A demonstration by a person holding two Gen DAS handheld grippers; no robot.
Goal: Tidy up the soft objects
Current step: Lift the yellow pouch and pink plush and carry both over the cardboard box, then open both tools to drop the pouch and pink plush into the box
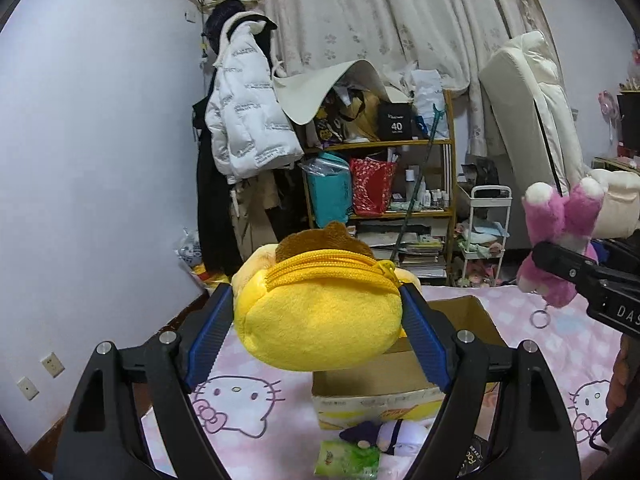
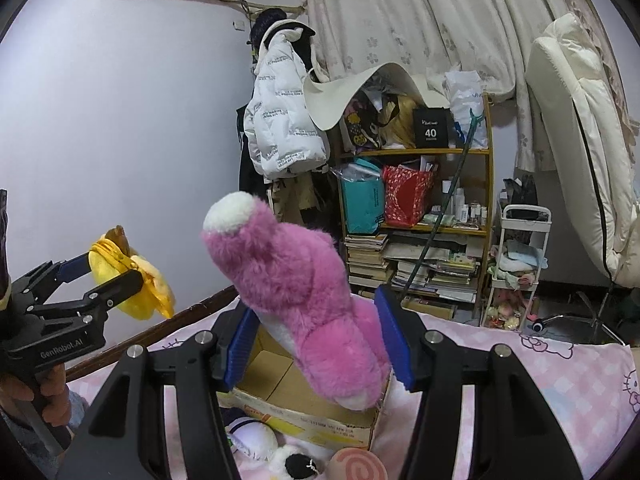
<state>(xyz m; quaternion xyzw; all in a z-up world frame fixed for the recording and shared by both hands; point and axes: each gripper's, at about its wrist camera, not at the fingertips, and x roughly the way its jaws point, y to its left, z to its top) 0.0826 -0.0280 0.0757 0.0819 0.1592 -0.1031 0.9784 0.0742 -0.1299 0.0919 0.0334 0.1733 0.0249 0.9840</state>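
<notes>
My left gripper (image 1: 318, 320) is shut on a yellow plush zip pouch (image 1: 316, 312) and holds it in the air above an open cardboard box (image 1: 376, 376) on the bed. My right gripper (image 2: 316, 340) is shut on a pink plush toy (image 2: 296, 280) with white tips, held above the same box (image 2: 304, 416). The pink toy (image 1: 560, 236) with a key ring shows at the right of the left wrist view. The yellow pouch (image 2: 128, 280) in the left gripper (image 2: 108, 276) shows at the left of the right wrist view.
A pink Hello Kitty bedsheet (image 1: 256, 404) covers the bed. Small plush toys (image 2: 256, 440) and a green packet (image 1: 346, 458) lie in front of the box. A cluttered wooden shelf (image 1: 384, 184), hanging coats (image 1: 248, 120), a white trolley (image 2: 520, 264) and a folded mattress (image 2: 580, 152) stand behind.
</notes>
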